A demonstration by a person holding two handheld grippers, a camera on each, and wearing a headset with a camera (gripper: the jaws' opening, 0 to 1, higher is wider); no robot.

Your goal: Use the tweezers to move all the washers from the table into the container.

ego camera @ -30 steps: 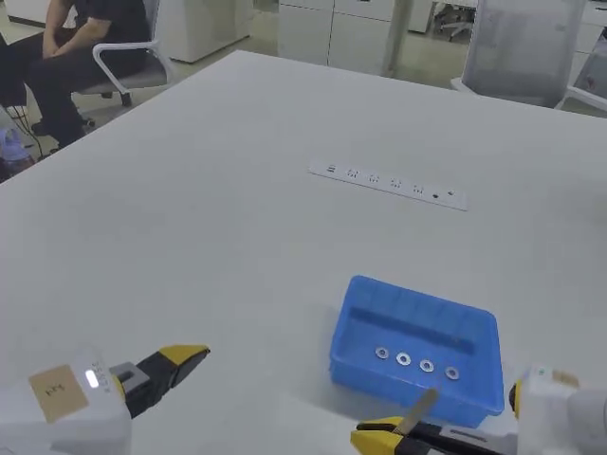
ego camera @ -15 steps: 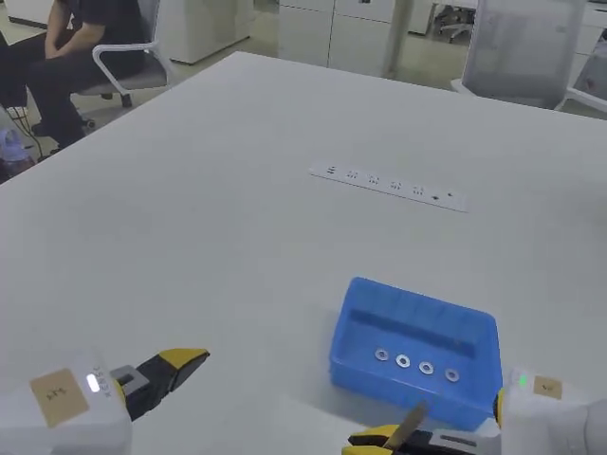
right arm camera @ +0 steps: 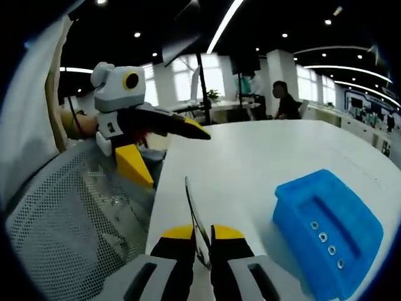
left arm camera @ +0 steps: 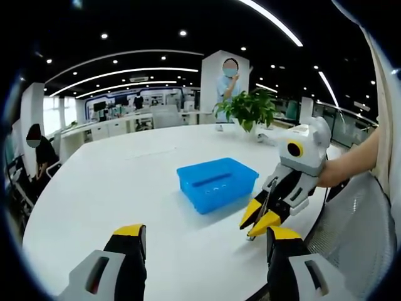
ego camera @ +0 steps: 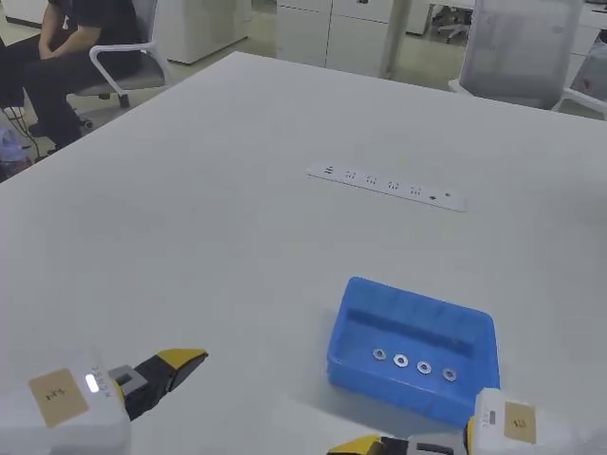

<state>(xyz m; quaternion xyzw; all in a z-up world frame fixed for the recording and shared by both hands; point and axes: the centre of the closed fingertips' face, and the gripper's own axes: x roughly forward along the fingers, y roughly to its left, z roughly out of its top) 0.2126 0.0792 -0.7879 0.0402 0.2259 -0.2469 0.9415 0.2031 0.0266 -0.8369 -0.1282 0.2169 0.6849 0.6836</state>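
now, right gripper (right arm camera: 195, 235): jaws almost closed, pinching the tweezers (right arm camera: 193, 213) between them. over the last second it has drawn back from the container toward the near table edge, so its yellow tip and part of its body sit at the bottom of the head view.
tweezers: thin blades stick out past the jaws. the tips look empty, though they are too fine to be sure.
left gripper (left arm camera: 205, 233): jaws spread wide, holding nothing. it hovers at the near left, much where it was a second ago.
container (ego camera: 389, 387): blue, standing on the table (ego camera: 237, 237), unmoved.
washers (ego camera: 423, 367): four in a row on the container floor, as before. i see none loose on the table.
meaning: a retreat with nothing left to fetch suggests the transfer is done, or all but done.
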